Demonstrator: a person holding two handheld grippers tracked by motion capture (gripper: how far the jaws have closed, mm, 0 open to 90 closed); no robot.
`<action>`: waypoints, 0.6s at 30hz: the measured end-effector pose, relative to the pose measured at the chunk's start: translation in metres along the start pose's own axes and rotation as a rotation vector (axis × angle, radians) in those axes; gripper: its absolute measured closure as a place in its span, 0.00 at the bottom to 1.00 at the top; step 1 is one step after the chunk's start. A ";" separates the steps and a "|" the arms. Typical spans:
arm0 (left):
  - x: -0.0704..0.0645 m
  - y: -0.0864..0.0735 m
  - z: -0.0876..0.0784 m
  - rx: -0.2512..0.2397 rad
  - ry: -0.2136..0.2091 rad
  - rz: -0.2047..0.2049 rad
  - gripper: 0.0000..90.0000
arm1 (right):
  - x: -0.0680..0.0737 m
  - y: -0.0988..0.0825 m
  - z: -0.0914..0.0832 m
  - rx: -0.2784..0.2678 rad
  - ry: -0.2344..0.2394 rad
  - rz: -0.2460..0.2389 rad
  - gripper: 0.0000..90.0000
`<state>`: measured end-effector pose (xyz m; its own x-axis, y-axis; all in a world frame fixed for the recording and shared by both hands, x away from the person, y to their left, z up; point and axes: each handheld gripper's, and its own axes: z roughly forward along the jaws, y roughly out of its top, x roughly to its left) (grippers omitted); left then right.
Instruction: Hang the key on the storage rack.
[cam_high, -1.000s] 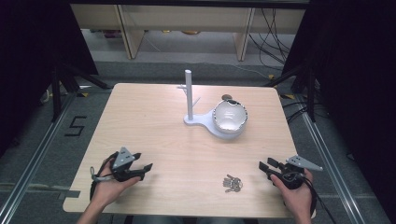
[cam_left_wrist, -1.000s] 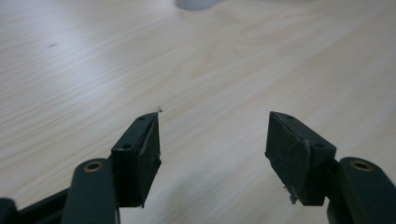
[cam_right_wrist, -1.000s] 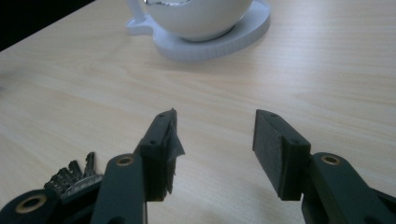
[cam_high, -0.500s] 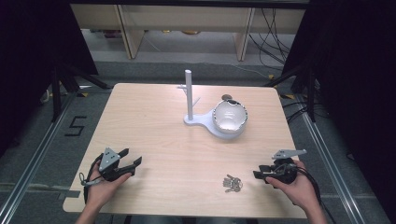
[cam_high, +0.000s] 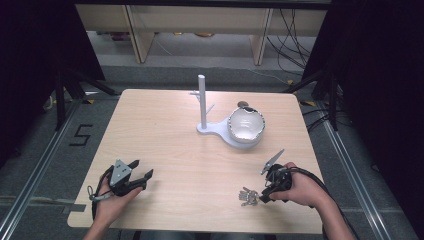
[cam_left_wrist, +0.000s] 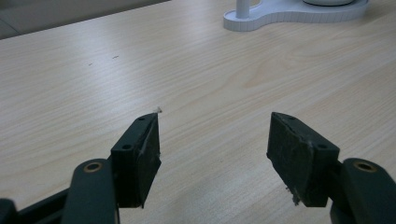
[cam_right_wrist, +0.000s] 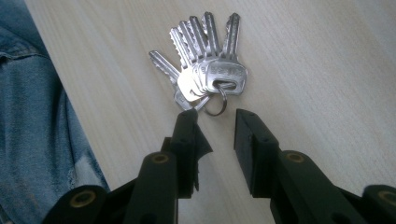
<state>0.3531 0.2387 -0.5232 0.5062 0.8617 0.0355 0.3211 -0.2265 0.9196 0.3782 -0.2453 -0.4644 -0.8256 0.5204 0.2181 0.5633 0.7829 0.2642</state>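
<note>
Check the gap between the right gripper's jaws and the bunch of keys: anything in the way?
Nothing. In the right gripper view the right gripper sits open just short of the keys, its jaws flanking the key ring, with bare table around.

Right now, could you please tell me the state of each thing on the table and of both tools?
Bunch of keys: flat on the table, fanned out, not gripped.
White stand: upright.
White bowl: upright on the stand's base.
Left tool: open, holding nothing.
Right tool: open, at the key ring.

left claw (cam_high: 141, 170): jaws wide apart, low | right claw (cam_high: 263, 193): jaws narrowly parted, angled down
</note>
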 end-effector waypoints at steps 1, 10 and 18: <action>0.000 0.000 0.000 -0.001 0.000 -0.001 0.38 | -0.001 0.001 0.001 0.013 0.008 0.004 0.79; -0.002 0.000 0.000 0.013 0.002 0.014 0.38 | -0.004 0.008 0.007 0.046 0.032 -0.009 0.80; -0.002 0.000 0.000 0.015 -0.001 0.005 0.38 | -0.004 0.015 0.011 0.130 0.014 0.020 0.81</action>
<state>0.3516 0.2368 -0.5231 0.5085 0.8601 0.0396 0.3303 -0.2373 0.9136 0.3900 -0.2321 -0.4720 -0.8132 0.5320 0.2358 0.5696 0.8107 0.1354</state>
